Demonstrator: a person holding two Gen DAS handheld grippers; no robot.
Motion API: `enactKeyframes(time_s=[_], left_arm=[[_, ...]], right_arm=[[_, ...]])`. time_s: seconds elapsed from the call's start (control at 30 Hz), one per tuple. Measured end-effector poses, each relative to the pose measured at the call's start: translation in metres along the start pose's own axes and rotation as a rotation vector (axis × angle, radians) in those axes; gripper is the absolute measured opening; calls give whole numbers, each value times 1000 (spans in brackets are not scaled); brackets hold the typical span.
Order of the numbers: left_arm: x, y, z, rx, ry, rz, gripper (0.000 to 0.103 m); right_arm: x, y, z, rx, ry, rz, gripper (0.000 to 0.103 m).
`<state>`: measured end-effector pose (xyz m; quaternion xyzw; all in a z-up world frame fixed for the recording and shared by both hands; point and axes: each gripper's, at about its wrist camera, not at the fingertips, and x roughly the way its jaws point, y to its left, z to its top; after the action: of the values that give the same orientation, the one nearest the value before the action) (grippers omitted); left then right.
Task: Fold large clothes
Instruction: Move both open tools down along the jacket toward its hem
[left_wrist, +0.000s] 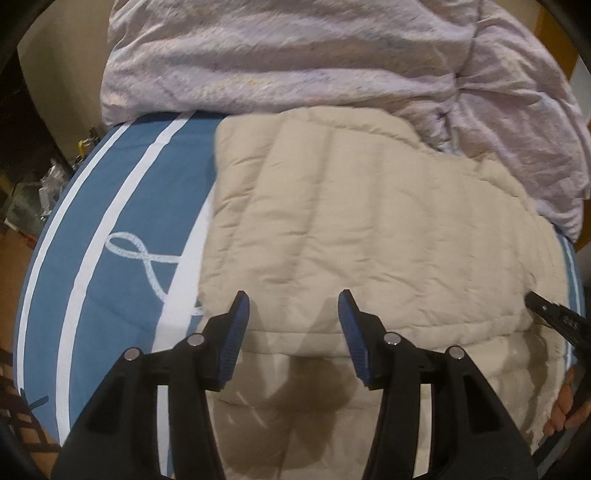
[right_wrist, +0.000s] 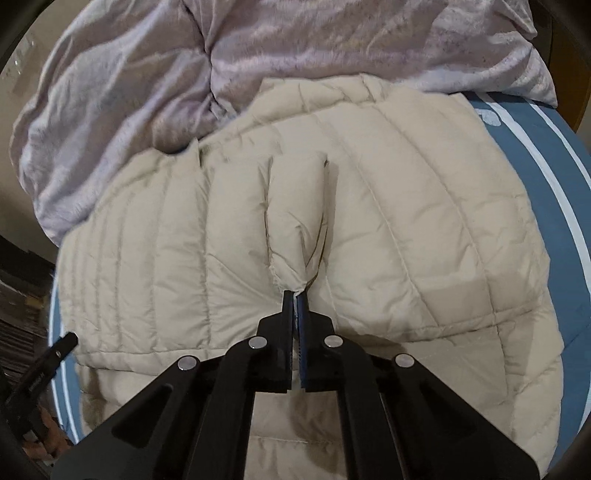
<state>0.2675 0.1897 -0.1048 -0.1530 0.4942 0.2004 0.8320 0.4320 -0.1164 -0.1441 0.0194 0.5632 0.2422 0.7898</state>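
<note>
A beige quilted puffer jacket (left_wrist: 369, 229) lies spread on a blue bed cover with white stripes (left_wrist: 122, 206). My left gripper (left_wrist: 293, 306) is open and empty, hovering just above the jacket's near left part. In the right wrist view the jacket (right_wrist: 406, 206) fills the middle. My right gripper (right_wrist: 295, 295) is shut on a pinched ridge of the jacket's fabric (right_wrist: 295, 221), which stands up in a fold ahead of the fingertips. The right gripper's tip (left_wrist: 546, 310) shows at the right edge of the left wrist view.
A crumpled lilac duvet (left_wrist: 295, 59) is heaped along the far side of the bed and touches the jacket's far edge; it also shows in the right wrist view (right_wrist: 147, 74). Clutter (left_wrist: 51, 184) lies beyond the bed's left edge. The left gripper's tip (right_wrist: 55, 350) shows low left.
</note>
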Motion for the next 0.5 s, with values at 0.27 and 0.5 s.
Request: enactKeyframes(time_s=[0.27,0.5], left_arm=[[25,16,-5,-34,43,37,50],[36,13,-5,-15,45,49,51]], right_arm=[[18,4,-1,-33,28,-38,2],[23,9,-1,-68,15,-48,3]])
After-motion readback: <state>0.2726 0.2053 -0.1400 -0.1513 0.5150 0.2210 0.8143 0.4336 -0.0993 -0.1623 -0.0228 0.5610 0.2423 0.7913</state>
